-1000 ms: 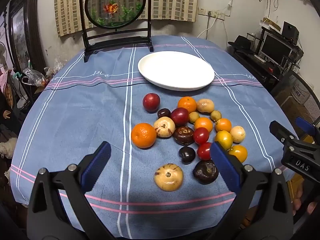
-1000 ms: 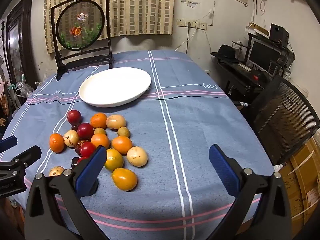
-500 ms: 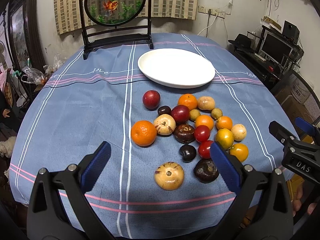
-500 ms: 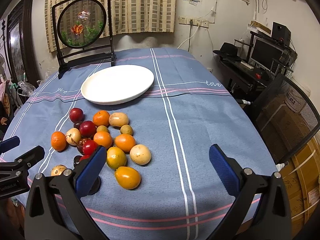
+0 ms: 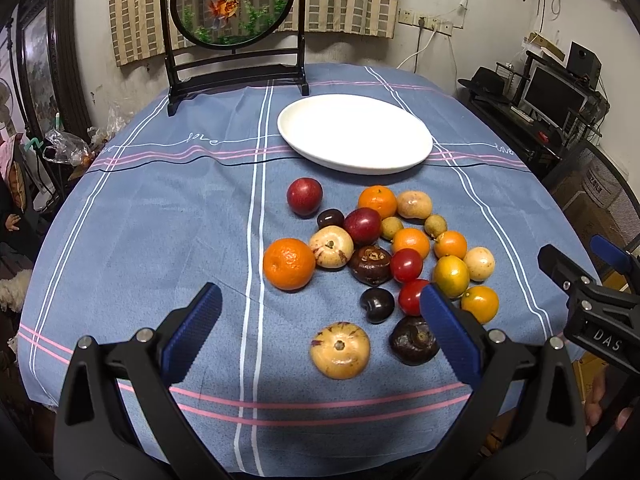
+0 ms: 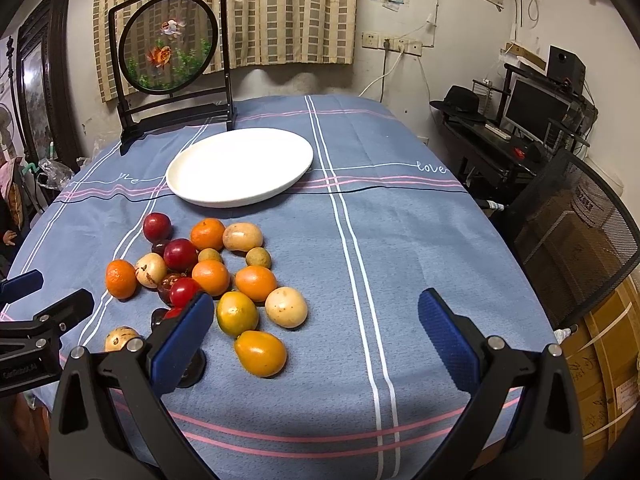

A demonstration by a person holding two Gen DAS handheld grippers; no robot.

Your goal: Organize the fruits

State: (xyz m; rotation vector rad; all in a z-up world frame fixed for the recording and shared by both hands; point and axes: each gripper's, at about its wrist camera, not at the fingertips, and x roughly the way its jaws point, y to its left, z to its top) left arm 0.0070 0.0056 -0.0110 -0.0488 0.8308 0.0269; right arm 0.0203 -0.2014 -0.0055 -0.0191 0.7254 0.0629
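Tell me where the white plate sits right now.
The white plate lies on the blue tablecloth beyond the fruit pile, in front of the goldfish screen; in the right wrist view it appears left of centre, with no fruit on it.

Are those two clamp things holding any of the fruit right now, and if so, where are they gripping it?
Nothing is held. The left gripper and the right gripper both have their jaws wide open above the tablecloth, and the fruits lie loose beside the white plate.

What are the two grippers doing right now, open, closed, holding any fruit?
Left gripper: open, holding nothing.
Right gripper: open, holding nothing.
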